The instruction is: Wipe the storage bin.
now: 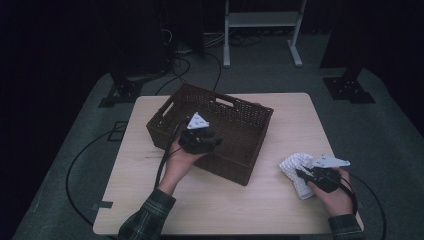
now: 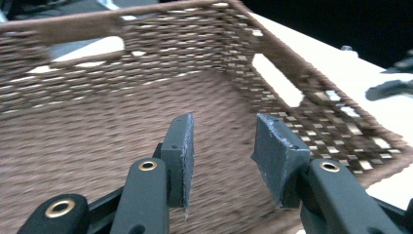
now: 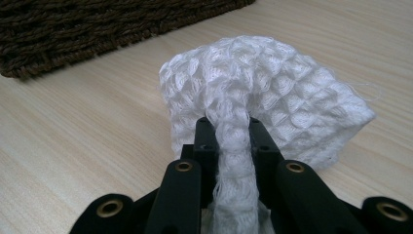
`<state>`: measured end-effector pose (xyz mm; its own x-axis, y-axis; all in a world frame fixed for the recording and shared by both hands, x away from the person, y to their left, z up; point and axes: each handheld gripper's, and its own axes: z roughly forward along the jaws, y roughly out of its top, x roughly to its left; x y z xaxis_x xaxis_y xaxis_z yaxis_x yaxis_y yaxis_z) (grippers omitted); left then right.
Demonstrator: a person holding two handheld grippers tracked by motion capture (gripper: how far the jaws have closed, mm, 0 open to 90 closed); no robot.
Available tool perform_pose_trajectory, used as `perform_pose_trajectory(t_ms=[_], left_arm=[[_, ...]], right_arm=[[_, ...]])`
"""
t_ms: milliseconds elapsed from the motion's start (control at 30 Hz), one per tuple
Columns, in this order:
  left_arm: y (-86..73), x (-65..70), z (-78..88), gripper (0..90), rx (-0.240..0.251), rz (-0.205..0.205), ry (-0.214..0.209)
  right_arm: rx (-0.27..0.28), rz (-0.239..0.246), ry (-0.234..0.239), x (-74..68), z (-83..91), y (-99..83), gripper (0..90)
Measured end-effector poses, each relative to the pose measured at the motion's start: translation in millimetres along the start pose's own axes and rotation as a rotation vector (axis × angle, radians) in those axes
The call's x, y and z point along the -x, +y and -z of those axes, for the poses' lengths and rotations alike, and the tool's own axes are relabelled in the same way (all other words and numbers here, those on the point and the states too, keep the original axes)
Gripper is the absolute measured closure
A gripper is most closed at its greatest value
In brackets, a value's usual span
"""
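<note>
Right gripper [image 3: 228, 127]: near right of table [image 1: 210, 205]; jaws pinched on a fold of white cloth [image 3: 272, 83].
White cloth: bunched on tabletop, right of basket [image 1: 240, 117], apart from it; rest of cloth lies on wood.
Left gripper [image 2: 221, 146]: over basket's near left part; jaws spread, nothing betw. pads, woven floor beneath.
Basket: brown wicker, centre-left of table, handle slots in the walls.

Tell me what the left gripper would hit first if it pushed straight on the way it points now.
Probably the woven floor of the brown basket: the left gripper, jaws apart and holding nothing, points down into it, with the far wall beyond. Depth is hard to judge.
</note>
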<state>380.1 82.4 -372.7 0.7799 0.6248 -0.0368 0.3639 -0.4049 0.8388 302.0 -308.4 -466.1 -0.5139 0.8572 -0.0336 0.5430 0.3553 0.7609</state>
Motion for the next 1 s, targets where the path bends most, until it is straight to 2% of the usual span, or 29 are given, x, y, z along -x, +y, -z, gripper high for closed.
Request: perform_pose_trajectory(t_ms=[167,333,500,633,733,800,867,1000], left_arm=[[5.6,24.6,-13.1,57.9,-0.006,-0.026,-0.067],[9.8,45.6,-26.8,56.9,-0.011,-0.046,-0.112],[11.6,60.5,-37.6,56.8,-0.029,-0.074,-0.143],[11.4,68.4,-45.3,56.8,-0.050,-0.090,-0.162],[10.3,72.8,-51.2,56.8,-0.072,-0.108,-0.155],[10.1,73.7,-53.4,57.0,-0.070,-0.112,-0.150],[11.0,74.7,-53.7,58.8,-0.071,-0.107,-0.143],[11.4,76.2,-54.8,65.9,-0.084,-0.114,-0.155]], right_arm=[[0.001,0.003,0.001,0.2,-0.4,-0.1,77.9],[0.001,0.004,0.002,0.2,-0.4,-0.1,77.9],[0.002,0.002,0.003,0.6,-0.2,-0.4,77.9],[0.000,-0.002,0.004,0.4,-0.3,-0.3,77.9],[0.000,-0.001,0.003,0.2,-0.2,-0.3,77.9],[0.002,-0.002,0.003,0.3,-0.3,-0.3,77.9],[0.000,-0.001,0.004,0.2,-0.3,-0.3,77.9],[0.001,0.003,0.004,0.3,-0.6,-0.3,77.9]])
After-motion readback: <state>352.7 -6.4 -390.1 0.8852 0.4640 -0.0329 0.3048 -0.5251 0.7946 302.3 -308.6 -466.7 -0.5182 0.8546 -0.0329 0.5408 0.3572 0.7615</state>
